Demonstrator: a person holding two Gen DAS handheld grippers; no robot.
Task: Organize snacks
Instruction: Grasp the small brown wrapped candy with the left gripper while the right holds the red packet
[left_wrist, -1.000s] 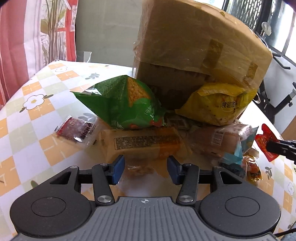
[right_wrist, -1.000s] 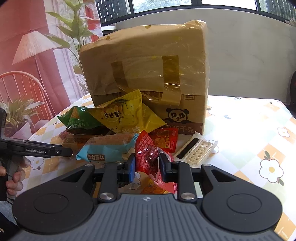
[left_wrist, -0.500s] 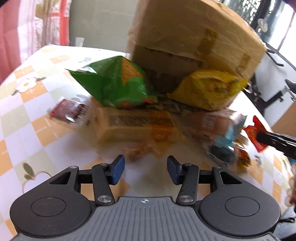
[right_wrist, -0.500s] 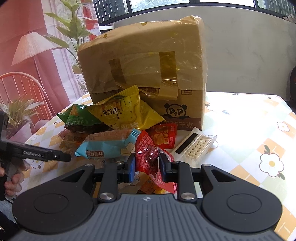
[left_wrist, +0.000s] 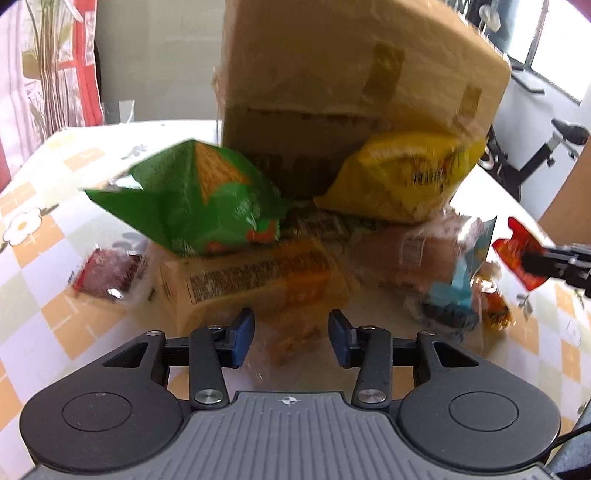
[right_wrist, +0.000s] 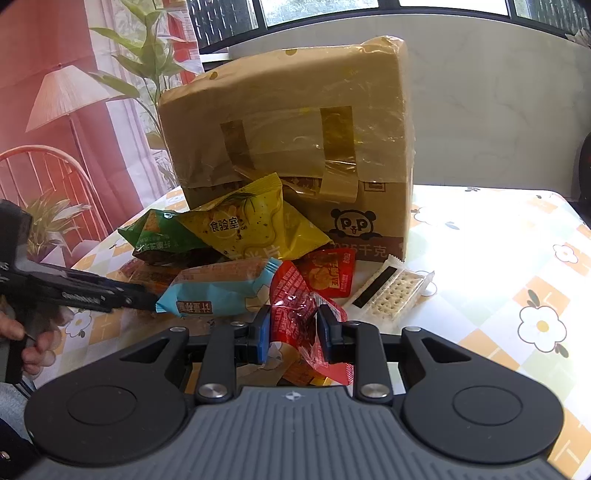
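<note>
R gripper (right_wrist: 291, 334) pinches red sachet (right_wrist: 295, 314) in front of taped box (right_wrist: 288, 147); thin foil may slip. L gripper (left_wrist: 291, 338) closing on small clear packet (left_wrist: 291, 339) in front of box, pads not touching; packet may skid

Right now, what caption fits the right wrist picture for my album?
Right gripper pinching a red snack packet before a snack pile and taped cardboard box.

The left tool (left_wrist: 291, 341) has edged closer to the clear-wrapped orange rectangular snack pack (left_wrist: 255, 277) and rolled slightly; its jaws are closing, a small clear-wrapped brown snack (left_wrist: 293, 338) between them, untouched.
</note>
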